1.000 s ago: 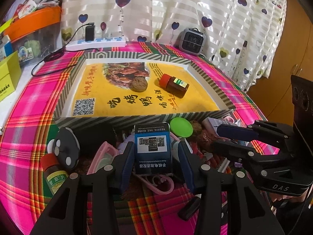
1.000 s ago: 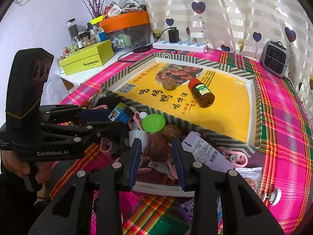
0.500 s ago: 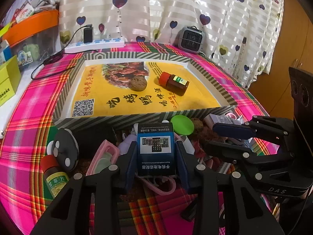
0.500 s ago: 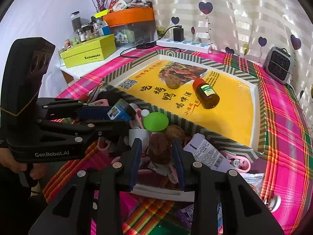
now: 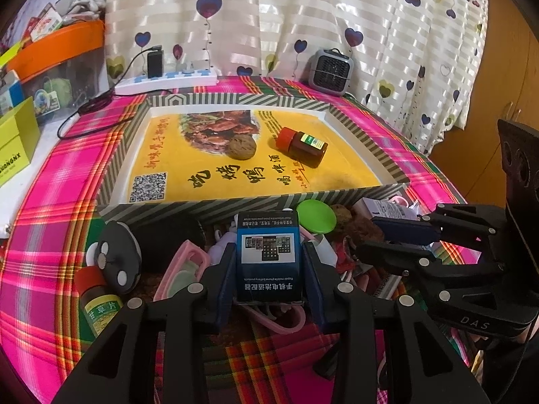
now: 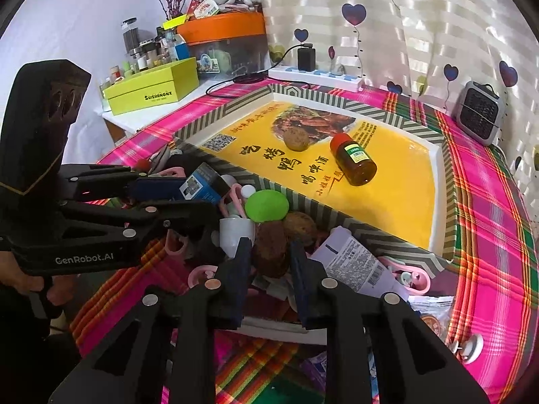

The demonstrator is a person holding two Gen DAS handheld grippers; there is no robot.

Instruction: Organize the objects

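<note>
A: Blue box (image 5: 267, 256) — small carton with phone pictures on its face, upright in the clutter in front of the shallow tray (image 5: 357, 141). The left gripper (image 5: 267, 266) has it between both pads, clamped on its sides; its jaws have just been closing onto it.

B: And the right gripper (image 6: 271, 259)?

A: Its jaws have just been closing too. The pads press on a brown round lump (image 6: 271, 252), rough-surfaced, standing in the same pile just before the tray's striped near wall.

B: Neighbours of the lump?

A: A second brown lump (image 6: 299, 227) touching it behind, a green disc (image 6: 266, 206) just beyond, a white cup (image 6: 235, 234) to its left, a labelled white packet (image 6: 353, 264) to its right.

B: Tray contents?

A: Yellow printed floor. A brown bottle with a red cap (image 5: 302, 146) lies on its side; a brown ball (image 5: 242, 146) rests just beside it, apart from it.

B: Left of the blue box?

A: A pink frame (image 5: 183, 271), a black disc with white dots (image 5: 116, 261), and a red-capped bottle with a yellow-green label (image 5: 97, 304) lying on the plaid cloth (image 5: 60, 181).

B: Background?

A: White power strip (image 5: 166, 79) and a small grey heater (image 5: 331, 71) at the curtain.
</note>
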